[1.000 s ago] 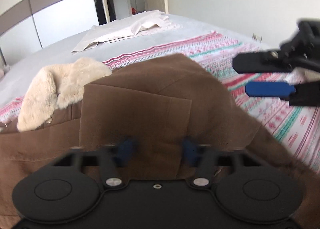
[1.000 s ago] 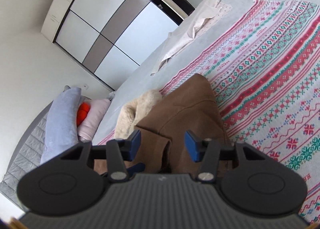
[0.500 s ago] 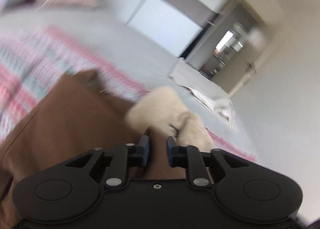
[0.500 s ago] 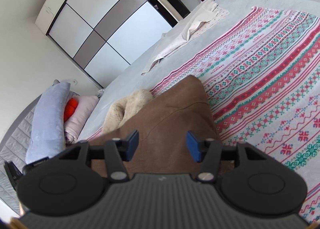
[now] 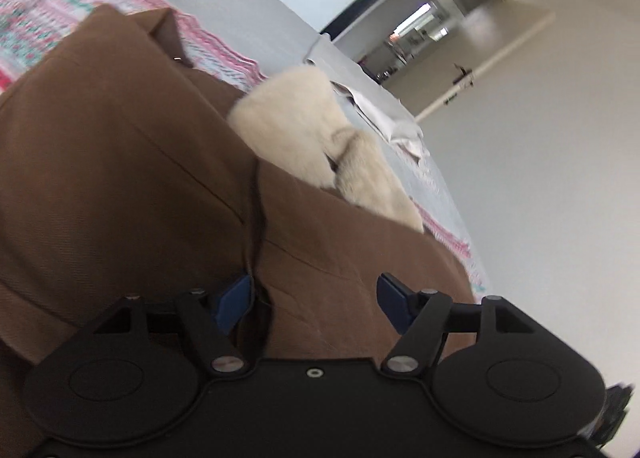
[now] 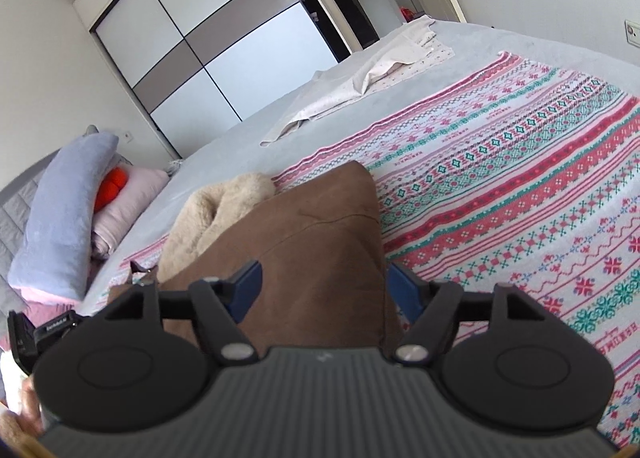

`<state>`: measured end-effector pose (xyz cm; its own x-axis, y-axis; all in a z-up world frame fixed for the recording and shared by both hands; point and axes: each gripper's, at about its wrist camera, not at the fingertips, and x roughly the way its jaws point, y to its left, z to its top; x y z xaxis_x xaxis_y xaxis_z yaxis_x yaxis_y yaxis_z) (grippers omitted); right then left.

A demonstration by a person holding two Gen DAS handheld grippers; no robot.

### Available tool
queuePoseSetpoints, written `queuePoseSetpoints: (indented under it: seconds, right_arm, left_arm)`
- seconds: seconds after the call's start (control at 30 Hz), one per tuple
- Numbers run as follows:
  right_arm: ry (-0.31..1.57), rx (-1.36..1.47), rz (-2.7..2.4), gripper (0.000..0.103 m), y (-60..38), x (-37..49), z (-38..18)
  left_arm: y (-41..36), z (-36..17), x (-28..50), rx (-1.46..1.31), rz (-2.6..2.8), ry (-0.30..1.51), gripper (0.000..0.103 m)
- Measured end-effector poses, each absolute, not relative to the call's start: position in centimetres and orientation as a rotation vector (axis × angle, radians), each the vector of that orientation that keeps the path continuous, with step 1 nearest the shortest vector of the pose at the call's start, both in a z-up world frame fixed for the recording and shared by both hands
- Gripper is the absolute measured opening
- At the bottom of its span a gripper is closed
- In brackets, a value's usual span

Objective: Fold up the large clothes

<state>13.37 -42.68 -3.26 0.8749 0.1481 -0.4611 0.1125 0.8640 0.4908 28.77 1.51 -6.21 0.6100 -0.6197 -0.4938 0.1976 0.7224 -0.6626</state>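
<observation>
A brown coat (image 5: 132, 162) with a cream fur collar (image 5: 320, 134) lies folded on the patterned blanket (image 6: 520, 186). In the left wrist view my left gripper (image 5: 314, 298) hovers right over the brown cloth, its jaws opening, with a fold edge by the left blue pad (image 5: 234, 300) but nothing pinched. My right gripper (image 6: 324, 290) also has its jaws opening above the coat (image 6: 316, 234), with the cloth lying between the pads and not pressed. The fur collar (image 6: 216, 214) shows to the coat's left.
A pale sheet (image 6: 360, 78) lies crumpled at the far side of the grey bed (image 6: 240, 138). Pillows (image 6: 64, 210) are piled at the left. A sliding wardrobe (image 6: 208, 42) and an open doorway (image 5: 424, 22) stand beyond the bed.
The left gripper swung sideways and rolled, narrowed, then widened again over the coat's other side. The right gripper's jaws widened while the view turned slightly.
</observation>
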Motion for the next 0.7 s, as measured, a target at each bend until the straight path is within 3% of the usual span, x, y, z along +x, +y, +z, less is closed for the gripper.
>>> queuePoseSetpoints:
  seconds: [0.03, 0.07, 0.1, 0.23, 0.4, 0.47, 0.5, 0.57, 0.63, 0.7]
  right_arm:
    - [0.518, 0.522, 0.018, 0.074, -42.6, 13.4, -3.4]
    - [0.526, 0.504, 0.014, 0.074, -42.5, 13.4, -3.5]
    - [0.534, 0.479, 0.009, 0.074, -42.3, 13.4, -3.6]
    - [0.557, 0.366, -0.012, 0.074, -41.5, 13.4, -3.7]
    - [0.578, 0.309, -0.066, 0.074, -40.9, 13.7, -3.9]
    - [0.555, 0.275, -0.077, 0.073, -40.3, 13.5, -3.5]
    - [0.545, 0.257, -0.073, 0.071, -40.0, 13.5, -3.2]
    - [0.521, 0.220, -0.067, 0.062, -39.1, 13.4, -2.7]
    - [0.515, 0.195, -0.055, 0.047, -38.0, 13.7, -2.6]
    - [0.527, 0.157, -0.026, 0.042, -36.8, 14.1, -2.8]
  left_arm:
    - [0.9, -6.2, 28.9, -0.547, -0.502, 0.756, 0.047]
    - [0.4, -6.0, 29.0, -0.492, -0.489, 0.733, 0.011]
    - [0.0, -5.5, 28.5, -0.463, -0.461, 0.700, 0.007]
    - [1.6, -3.7, 26.7, -0.523, -0.381, 0.494, 0.006]
    - [1.0, -5.5, 27.9, -0.227, -0.103, 0.616, 0.008]
    - [1.7, -5.6, 26.4, -0.215, -0.102, 0.534, 0.012]
    - [2.0, -5.5, 25.6, -0.233, -0.135, 0.489, 0.019]
    - [1.8, -4.9, 25.1, -0.254, -0.213, 0.446, 0.024]
    - [0.8, -4.7, 25.1, -0.248, -0.300, 0.429, 0.024]
    - [-0.6, -4.7, 25.5, -0.218, -0.371, 0.446, 0.024]
